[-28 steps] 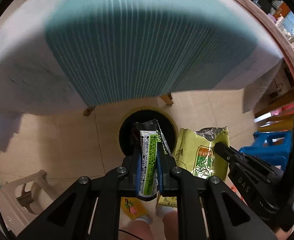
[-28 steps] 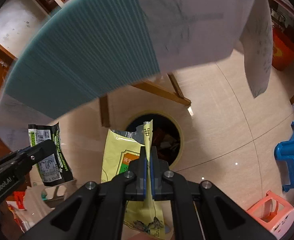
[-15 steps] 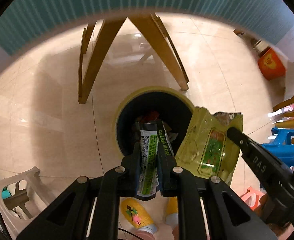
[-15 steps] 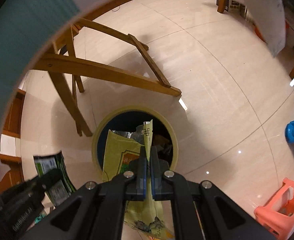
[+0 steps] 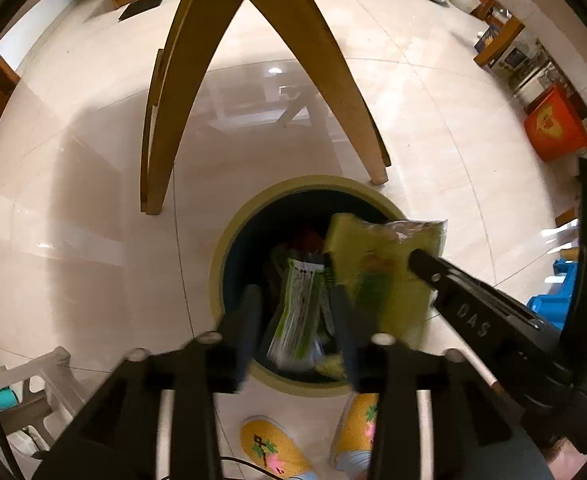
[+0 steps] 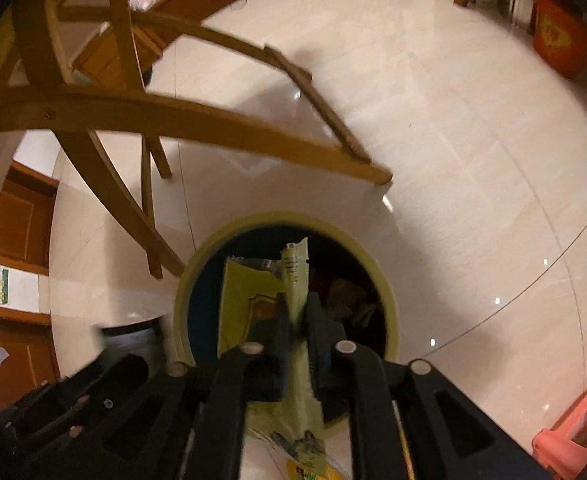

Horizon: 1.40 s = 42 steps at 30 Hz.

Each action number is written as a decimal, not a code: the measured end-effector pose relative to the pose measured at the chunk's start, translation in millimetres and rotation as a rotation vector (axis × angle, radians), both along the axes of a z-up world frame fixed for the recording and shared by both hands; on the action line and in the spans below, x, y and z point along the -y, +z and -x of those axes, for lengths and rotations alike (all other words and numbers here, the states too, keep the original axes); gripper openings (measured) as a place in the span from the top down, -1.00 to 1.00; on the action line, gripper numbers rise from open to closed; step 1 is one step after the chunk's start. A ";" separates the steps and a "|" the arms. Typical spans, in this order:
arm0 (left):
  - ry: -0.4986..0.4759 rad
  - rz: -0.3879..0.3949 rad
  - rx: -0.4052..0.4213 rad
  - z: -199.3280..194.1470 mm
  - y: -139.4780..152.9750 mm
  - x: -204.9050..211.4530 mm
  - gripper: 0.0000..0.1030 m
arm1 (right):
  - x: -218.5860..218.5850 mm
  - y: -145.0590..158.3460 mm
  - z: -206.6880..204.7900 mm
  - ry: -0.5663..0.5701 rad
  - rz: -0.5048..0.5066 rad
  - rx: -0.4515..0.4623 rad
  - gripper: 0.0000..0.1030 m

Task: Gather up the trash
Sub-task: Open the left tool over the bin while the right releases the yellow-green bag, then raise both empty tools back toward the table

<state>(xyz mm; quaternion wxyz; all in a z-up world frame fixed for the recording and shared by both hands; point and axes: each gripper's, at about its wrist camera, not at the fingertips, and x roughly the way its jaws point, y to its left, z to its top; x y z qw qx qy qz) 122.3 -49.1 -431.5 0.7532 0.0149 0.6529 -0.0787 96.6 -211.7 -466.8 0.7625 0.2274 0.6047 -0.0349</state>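
Note:
A round bin with a yellow rim (image 5: pixel 229 248) stands on the floor, with trash inside; it also shows in the right wrist view (image 6: pixel 385 280). My left gripper (image 5: pixel 295 312) is open over the bin, and the green-and-white wrapper (image 5: pixel 297 312) is loose between its spread fingers, blurred, over the bin mouth. My right gripper (image 6: pixel 297 320) holds the yellow snack bag (image 6: pixel 245 300) over the bin, with the jaws slightly parted. The bag also shows in the left wrist view (image 5: pixel 381 264).
Wooden table legs (image 5: pixel 333 80) stand just behind the bin. An orange container (image 5: pixel 553 128) is at the far right. A white stool (image 5: pixel 25 392), a blue stool (image 5: pixel 549 304) and a pink stool (image 6: pixel 573 428) stand around. The person's yellow slippers (image 5: pixel 269 448) are below the bin.
Both grippers have dropped below the table edge to just over the bin. My left gripper has opened and let go of the green-and-white wrapper. The right jaws have parted a little.

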 end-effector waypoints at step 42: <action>-0.077 0.036 0.153 49.6 394.2 -45.9 -0.40 | -17.0 334.4 61.0 0.130 0.032 0.109 0.14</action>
